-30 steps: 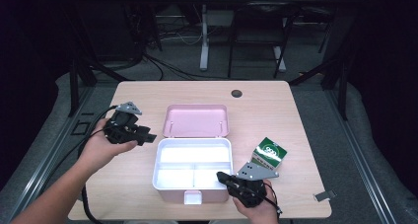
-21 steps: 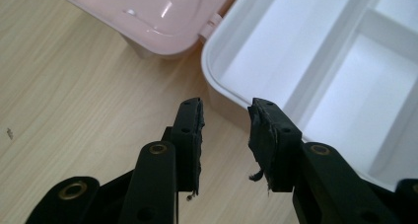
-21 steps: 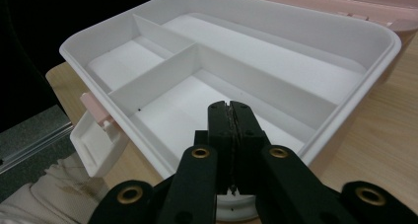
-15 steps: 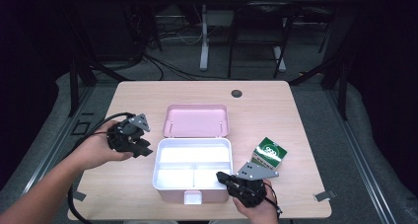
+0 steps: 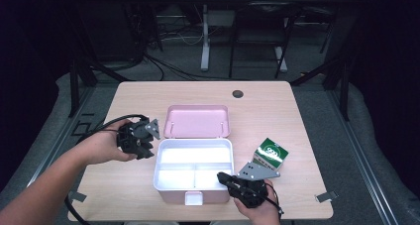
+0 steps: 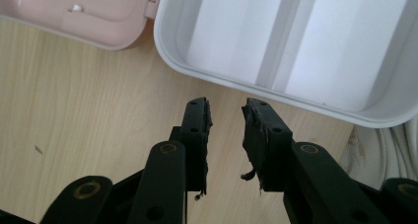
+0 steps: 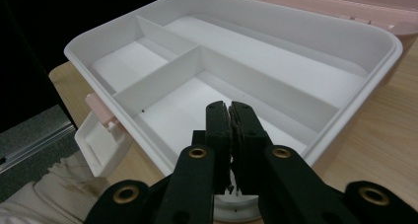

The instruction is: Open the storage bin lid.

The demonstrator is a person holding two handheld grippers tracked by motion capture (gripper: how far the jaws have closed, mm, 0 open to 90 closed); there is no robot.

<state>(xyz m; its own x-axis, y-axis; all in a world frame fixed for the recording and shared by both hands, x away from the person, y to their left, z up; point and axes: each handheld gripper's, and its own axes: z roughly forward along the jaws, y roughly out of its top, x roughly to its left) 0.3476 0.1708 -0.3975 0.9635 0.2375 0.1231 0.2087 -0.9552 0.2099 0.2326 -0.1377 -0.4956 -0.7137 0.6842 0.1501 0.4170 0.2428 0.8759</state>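
— While the left tool (image 5: pixel 144 141) sits just left of the white box (image 5: pixel 193 197), are its jaws apart?
— Yes, closing on nothing. Right tool (image 5: pixel 229 180), together, overhangs the box's front-right corner, near the tabletop's front edge.
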